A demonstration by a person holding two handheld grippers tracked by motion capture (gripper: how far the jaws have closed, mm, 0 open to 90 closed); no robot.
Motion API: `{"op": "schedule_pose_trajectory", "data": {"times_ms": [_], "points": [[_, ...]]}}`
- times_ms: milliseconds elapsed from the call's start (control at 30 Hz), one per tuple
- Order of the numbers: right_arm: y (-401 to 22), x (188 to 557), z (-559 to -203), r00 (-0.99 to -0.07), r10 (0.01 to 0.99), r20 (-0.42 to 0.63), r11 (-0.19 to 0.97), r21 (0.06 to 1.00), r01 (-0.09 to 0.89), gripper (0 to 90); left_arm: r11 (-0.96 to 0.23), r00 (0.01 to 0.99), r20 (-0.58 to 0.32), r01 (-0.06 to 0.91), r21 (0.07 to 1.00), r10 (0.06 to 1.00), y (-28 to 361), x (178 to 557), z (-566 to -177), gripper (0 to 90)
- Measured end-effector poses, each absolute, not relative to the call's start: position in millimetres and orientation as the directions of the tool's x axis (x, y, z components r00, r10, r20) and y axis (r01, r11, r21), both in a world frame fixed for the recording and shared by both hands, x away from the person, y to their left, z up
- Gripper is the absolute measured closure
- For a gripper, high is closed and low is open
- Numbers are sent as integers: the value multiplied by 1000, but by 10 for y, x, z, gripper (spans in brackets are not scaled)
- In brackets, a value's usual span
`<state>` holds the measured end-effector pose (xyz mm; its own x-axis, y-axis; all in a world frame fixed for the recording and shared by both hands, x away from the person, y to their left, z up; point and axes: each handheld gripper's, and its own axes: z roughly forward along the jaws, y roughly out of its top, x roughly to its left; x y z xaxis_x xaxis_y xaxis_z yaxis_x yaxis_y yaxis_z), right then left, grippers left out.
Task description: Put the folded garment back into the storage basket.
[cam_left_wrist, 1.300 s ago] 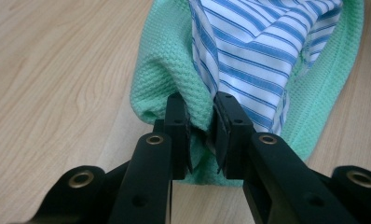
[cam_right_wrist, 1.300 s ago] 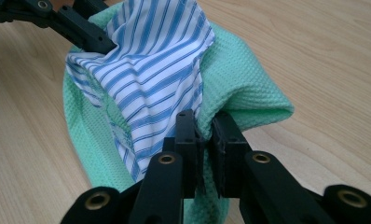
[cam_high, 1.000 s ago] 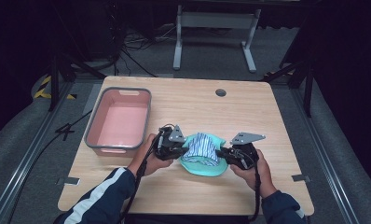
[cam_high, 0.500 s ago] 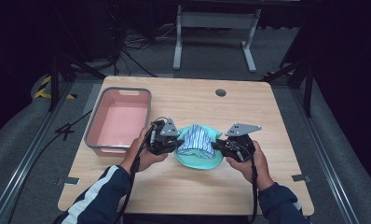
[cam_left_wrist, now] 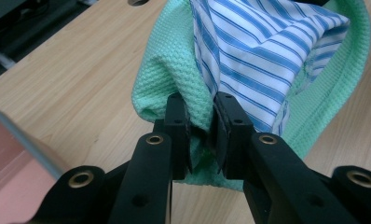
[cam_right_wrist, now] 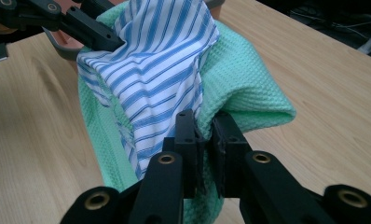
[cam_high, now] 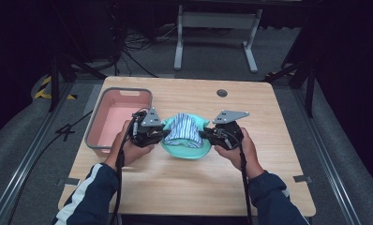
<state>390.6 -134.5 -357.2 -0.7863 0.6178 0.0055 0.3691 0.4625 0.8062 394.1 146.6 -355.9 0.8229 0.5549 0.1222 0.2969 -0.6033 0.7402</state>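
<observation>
Your left gripper (cam_high: pixel 162 136) is clamped on the left edge of the green cloth (cam_high: pixel 187 151); your right gripper (cam_high: pixel 204 136) is clamped on its right edge. The cloth hangs between them like a sling, just right of the pink bin (cam_high: pixel 100 136), long axis running gripper to gripper, across the table (cam_high: pixel 269 154). The striped cloth (cam_high: pixel 182 129) sits bunched inside it, peak up.
</observation>
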Motion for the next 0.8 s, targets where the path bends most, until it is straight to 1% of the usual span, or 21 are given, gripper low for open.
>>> {"op": "schedule_pose_trajectory", "data": {"times_ms": [167, 300, 433, 467, 800], "points": [[-1216, 3964, -3516, -794, 607, 2, 463, 811, 356, 819, -589, 807, 127, 303, 749, 576, 1589, 3948, -3507, 768], [-1056, 4022, -3453, -805, 593, -8, 475, 811, 341, 819, -589, 794, 145, 302, 749, 591, 1750, 3961, -3463, 768], [-878, 4064, -3390, -822, 570, -16, 480, 817, 318, 819, -569, 769, 145, 318, 758, 623, 1947, 3947, -3409, 768], [-878, 4064, -3390, -822, 570, -16, 480, 817, 318, 819, -569, 769, 145, 318, 758, 623, 1947, 3947, -3409, 768], [-387, 4200, -3345, -853, 521, -24, 496, 822, 280, 819, -527, 706, 150, 353, 773, 693, 2401, 3944, -3358, 768]]}}
